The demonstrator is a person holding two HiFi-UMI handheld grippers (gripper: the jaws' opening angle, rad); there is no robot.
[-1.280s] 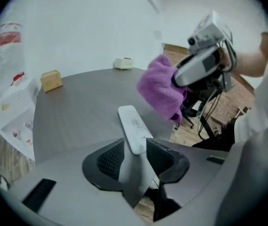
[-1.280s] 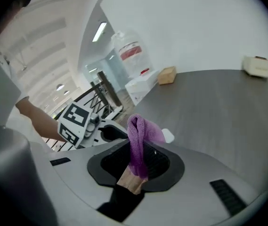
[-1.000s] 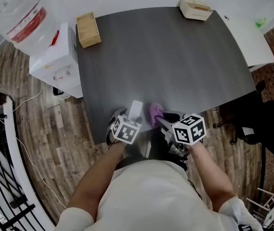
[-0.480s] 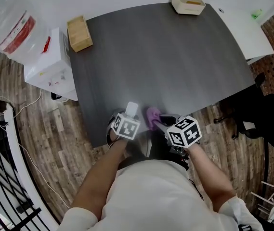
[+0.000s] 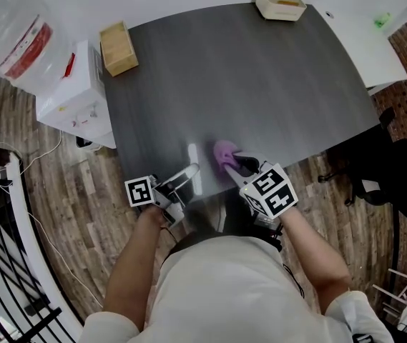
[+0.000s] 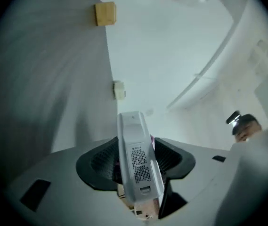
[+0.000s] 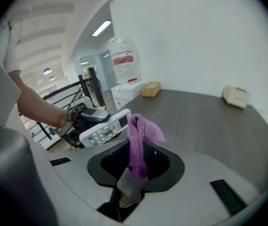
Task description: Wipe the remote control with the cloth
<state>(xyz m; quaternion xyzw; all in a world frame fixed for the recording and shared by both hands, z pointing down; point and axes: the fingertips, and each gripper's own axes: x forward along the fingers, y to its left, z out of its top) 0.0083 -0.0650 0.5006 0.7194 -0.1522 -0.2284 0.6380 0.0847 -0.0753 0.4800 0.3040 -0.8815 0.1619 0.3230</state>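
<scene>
Left gripper view: the left tool [image 6: 134, 173], its jaws just closing in, grips the remote control [image 6: 136, 154] between them. Beside it, the right tool [image 7: 134, 171] pinches the purple cloth [image 7: 141, 135] over the bench [image 5: 260, 84].

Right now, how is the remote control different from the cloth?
The remote control is white, stiff and long; the cloth is purple, soft and bunched up. The remote control has buttons; the cloth is plain. The remote control sits in the left gripper, whose fingers have just been closing on it; the cloth is in the right gripper. Both are gripped by the near edge of the table.
</scene>
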